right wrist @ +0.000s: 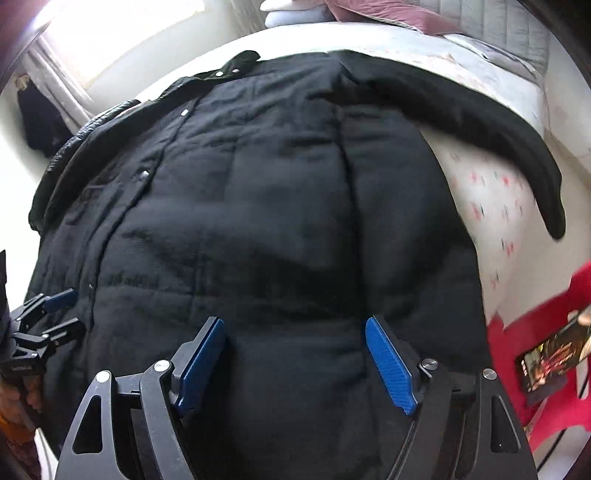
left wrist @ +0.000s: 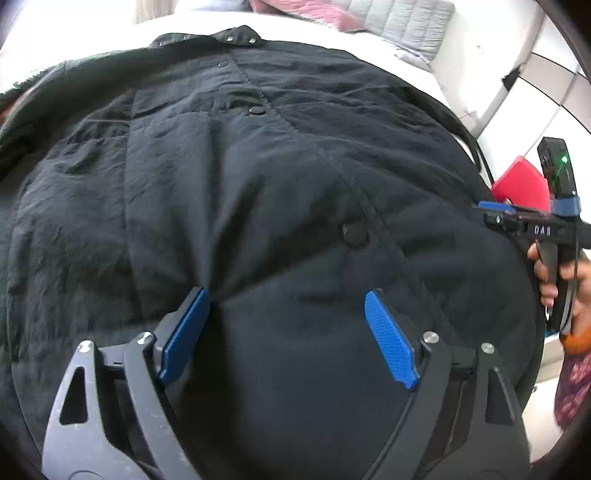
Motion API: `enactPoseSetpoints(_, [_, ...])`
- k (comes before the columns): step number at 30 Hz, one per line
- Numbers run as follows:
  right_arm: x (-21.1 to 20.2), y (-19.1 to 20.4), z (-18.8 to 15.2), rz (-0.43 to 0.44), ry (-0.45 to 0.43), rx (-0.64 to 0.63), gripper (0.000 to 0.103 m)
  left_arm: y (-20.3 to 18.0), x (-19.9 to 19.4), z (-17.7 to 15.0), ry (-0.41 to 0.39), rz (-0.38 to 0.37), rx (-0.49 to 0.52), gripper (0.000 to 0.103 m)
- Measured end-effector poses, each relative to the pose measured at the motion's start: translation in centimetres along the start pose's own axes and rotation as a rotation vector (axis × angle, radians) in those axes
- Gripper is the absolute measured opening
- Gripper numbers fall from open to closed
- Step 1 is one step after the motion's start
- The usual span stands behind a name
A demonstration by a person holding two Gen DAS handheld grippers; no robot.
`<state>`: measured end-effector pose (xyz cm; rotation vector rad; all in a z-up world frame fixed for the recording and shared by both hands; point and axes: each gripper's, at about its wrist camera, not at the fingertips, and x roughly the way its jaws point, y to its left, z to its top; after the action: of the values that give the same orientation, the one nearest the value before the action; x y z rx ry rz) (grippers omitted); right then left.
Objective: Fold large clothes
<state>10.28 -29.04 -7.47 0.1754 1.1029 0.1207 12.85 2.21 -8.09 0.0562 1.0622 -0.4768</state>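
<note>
A large black padded coat [left wrist: 258,166] with snap buttons lies spread face up on a bed, collar [left wrist: 221,37] at the far end. My left gripper [left wrist: 286,295] stands open over the coat's lower front, and its left pad [left wrist: 184,332] touches a crease in the fabric. My right gripper [right wrist: 294,321] is open too, low over the coat [right wrist: 258,203] near its hem, with only flat cloth between the fingers. One sleeve [right wrist: 498,129] curves out to the right on the sheet. Each view shows the other gripper at its edge: the right gripper [left wrist: 517,221] and the left gripper [right wrist: 59,310].
The bed sheet [right wrist: 491,206] is white with small red marks. Grey pillows [left wrist: 406,22] and a pink blanket [right wrist: 388,11] lie at the bed's far end. A red stool [right wrist: 535,354] holding a dark flat object stands right of the bed. A bright window [right wrist: 110,29] is at far left.
</note>
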Motion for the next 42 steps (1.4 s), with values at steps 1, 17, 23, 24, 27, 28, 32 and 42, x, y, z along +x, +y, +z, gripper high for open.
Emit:
enactPoseSetpoints(1, [-0.3, -0.2, -0.3, 0.006, 0.001, 0.005, 0.081, 0.0, -0.1, -0.5, 0.004, -0.012, 0.005, 0.093])
enactPoseSetpoints(17, [-6.3, -2.4, 0.7, 0.035, -0.007, 0.101, 0.092, -1.5, -6.0, 0.2, 0.072, -0.086, -0.019, 0.098])
enactPoseSetpoints(23, [-7.4, -4.2, 3.8, 0.006, -0.061, 0.171, 0.092, -1.6, -7.7, 4.1, -0.021, 0.001, -0.001, 0.098])
enactPoseSetpoints(24, [-7.5, -4.6, 4.3, 0.008, -0.066, 0.187, 0.092, -1.4, -7.9, 4.7, -0.034, 0.021, -0.004, 0.098])
enactPoseSetpoints(27, [-7.8, -5.5, 5.9, 0.002, -0.099, 0.242, 0.092, -0.2, -7.8, 6.3, -0.054, 0.045, -0.039, 0.098])
enactPoseSetpoints(28, [-7.9, -5.7, 6.4, -0.004, -0.110, 0.256, 0.092, 0.3, -7.8, 6.8, -0.058, 0.049, -0.058, 0.098])
enactPoseSetpoints(32, [-8.0, -5.6, 8.9, 0.011, -0.163, 0.286, 0.092, 2.5, -6.5, 8.4, -0.054, 0.061, -0.125, 0.098])
enactPoseSetpoints(42, [-3.5, -10.7, 14.6, -0.103, -0.189, 0.468, 0.092, 5.7, -1.9, 9.1, 0.036, 0.104, -0.241, 0.098])
